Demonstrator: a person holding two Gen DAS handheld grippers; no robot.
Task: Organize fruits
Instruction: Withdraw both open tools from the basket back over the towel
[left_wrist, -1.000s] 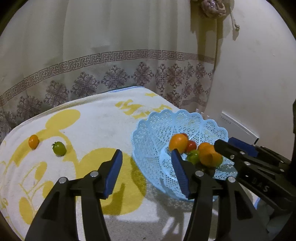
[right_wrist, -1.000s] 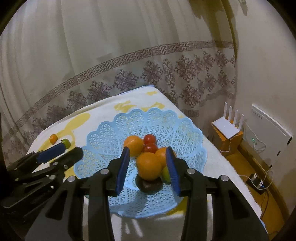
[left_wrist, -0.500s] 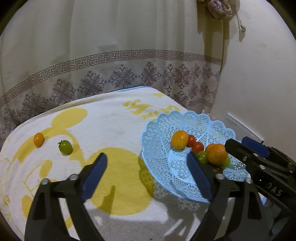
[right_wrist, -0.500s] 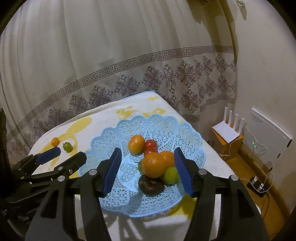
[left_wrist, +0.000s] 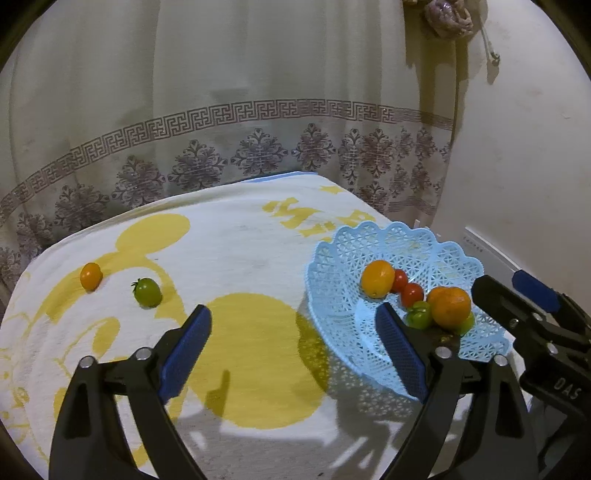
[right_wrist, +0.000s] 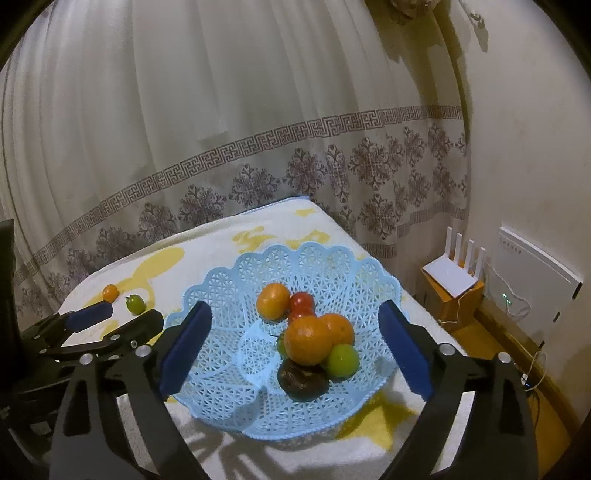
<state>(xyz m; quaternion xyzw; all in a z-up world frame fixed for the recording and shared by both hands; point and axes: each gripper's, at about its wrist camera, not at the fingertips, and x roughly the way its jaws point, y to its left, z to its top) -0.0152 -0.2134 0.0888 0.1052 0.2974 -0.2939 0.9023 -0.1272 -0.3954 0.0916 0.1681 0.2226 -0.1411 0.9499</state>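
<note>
A light blue lattice basket (right_wrist: 229, 280) (left_wrist: 332, 258) stands on the right of a yellow-patterned towel. Its pile holds two oranges (right_wrist: 308, 339), an orange tomato (right_wrist: 273, 301), red tomatoes (right_wrist: 303, 302), a green fruit (right_wrist: 343, 360) and a dark fruit (right_wrist: 303, 380). My right gripper (right_wrist: 294, 310) hovers over the basket's near side, jaws opening wide, with no pad touching the fruit. My left gripper (left_wrist: 291, 314) is over the towel left of the basket, jaws opening on nothing. A small orange tomato (left_wrist: 90, 276) and a green tomato (left_wrist: 147, 292) lie far left on the towel.
A patterned white curtain (left_wrist: 258, 110) hangs behind the towel-covered surface (left_wrist: 240, 251), which drops off at its far and right edges. On the floor to the right are a white router on a small wooden stand (right_wrist: 448, 275), a white wall box (right_wrist: 535, 280) and cables.
Both grippers' jaws have spread wide. The right gripper has let go of the orange, which now rests on the pile in the basket.
</note>
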